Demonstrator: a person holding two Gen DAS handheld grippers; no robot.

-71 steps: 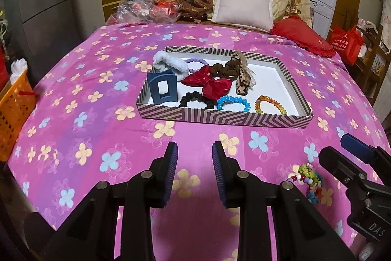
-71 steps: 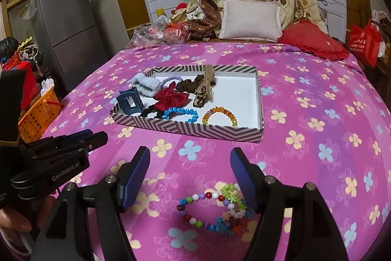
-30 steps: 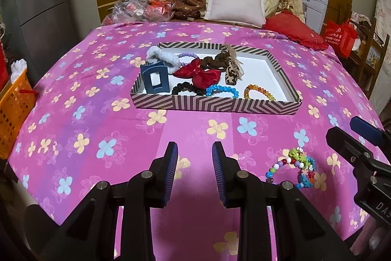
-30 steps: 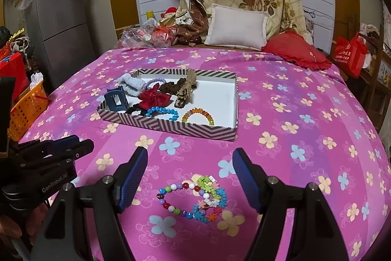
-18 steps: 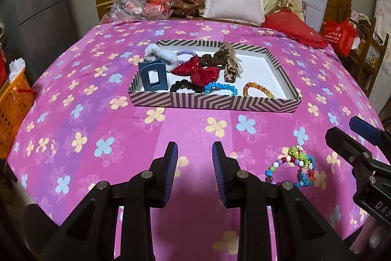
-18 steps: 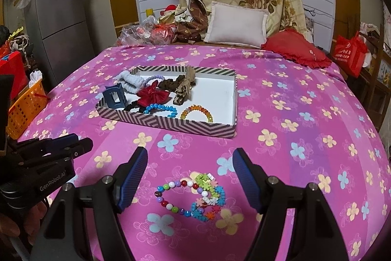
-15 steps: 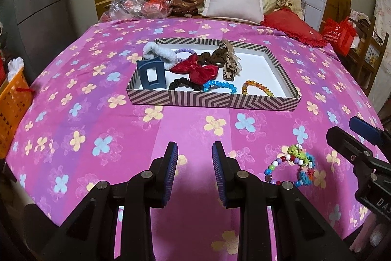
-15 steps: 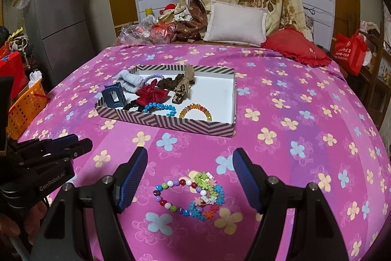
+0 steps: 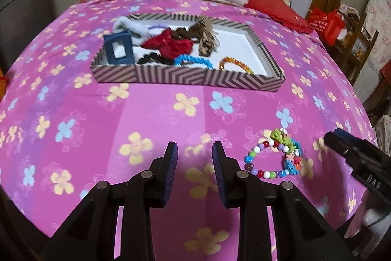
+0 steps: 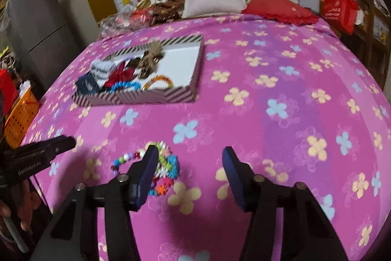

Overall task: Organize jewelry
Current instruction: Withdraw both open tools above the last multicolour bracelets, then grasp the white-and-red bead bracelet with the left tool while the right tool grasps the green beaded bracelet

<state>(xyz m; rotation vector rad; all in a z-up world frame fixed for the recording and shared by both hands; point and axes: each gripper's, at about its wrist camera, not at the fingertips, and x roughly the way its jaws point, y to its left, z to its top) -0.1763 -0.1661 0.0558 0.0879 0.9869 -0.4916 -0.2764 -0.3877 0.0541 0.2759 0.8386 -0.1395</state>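
**Nearly there: one beaded bracelet left outside the box**

Broadly, we are working over a bed covered by a pink flowered bedspread [image 9: 73, 99], which serves as our work surface because it is wide and soft enough that nothing rolls away. Pillows and a folded quilt are piled at the far end, out of our way.

Next in size is the striped box [image 9: 185, 77], lying flat toward the far middle of the bedspread. It already gathers most of the pieces: a blue hair clip [image 9: 119, 48] stands at its left end, a red bow [image 9: 171, 44] lies in the middle, and a blue bracelet [image 9: 194, 60] and an orange bracelet [image 9: 235, 64] rest along the near wall. The right half of its white floor is bare, so we judge there is room for one more piece.

Our left gripper [image 9: 194, 151] hovers low over bare cloth with its fingers a little apart and nothing between them; it looks to be waiting.

Our right gripper [image 10: 189, 155] points down at the colourful bead bracelet [image 10: 156, 166], which lies on the bedspread well short of the box. Its fingers are closing, yet the bracelet sits beside and partly behind the left finger [image 10: 146, 174], not between the two, so we judge the aim needs shifting leftward.
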